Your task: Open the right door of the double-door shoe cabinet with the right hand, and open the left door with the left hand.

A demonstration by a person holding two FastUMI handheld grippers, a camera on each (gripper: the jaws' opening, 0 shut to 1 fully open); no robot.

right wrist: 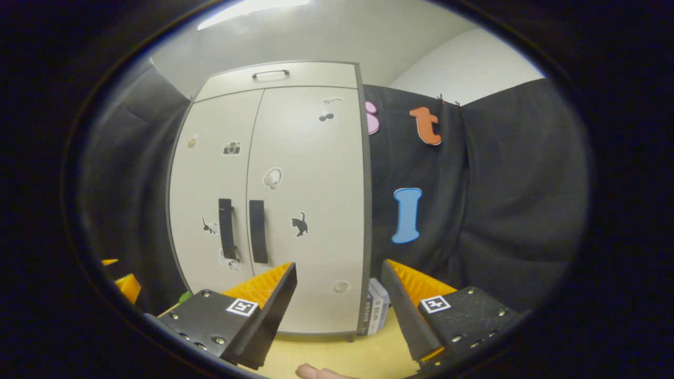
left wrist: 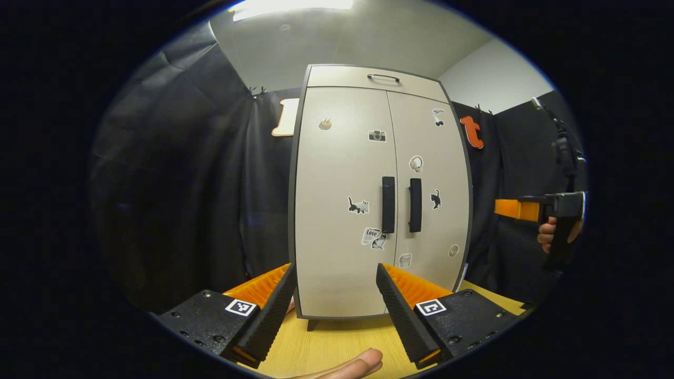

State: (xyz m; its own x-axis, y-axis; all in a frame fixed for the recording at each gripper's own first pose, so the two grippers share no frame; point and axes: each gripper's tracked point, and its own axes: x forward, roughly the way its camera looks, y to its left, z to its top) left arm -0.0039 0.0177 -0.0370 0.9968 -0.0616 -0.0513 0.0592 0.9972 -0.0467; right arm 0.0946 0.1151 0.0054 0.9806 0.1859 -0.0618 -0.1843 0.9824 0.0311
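My right hand-held gripper [right wrist: 337, 310] gapes empty over the tabletop [right wrist: 363, 358]; I'd swing toward ten o'clock, straddling the right door handle [right wrist: 257, 231] squarely before pulling.

Black cloth walls [left wrist: 200, 173], ceiling light [left wrist: 292, 6]

The left claw [left wrist: 335, 273] has two wedge-shaped fingers with ribbed inner faces, each fixed to a flat black block studded with small screws and carrying a square black-and-white marker tag. The right claw [right wrist: 339, 271] is built the same way — ribbed wedges, screwed black blocks, one square tag on each. Seen from the left gripper view, the right claw has a dark pistol-style handle with dark cabling above it.
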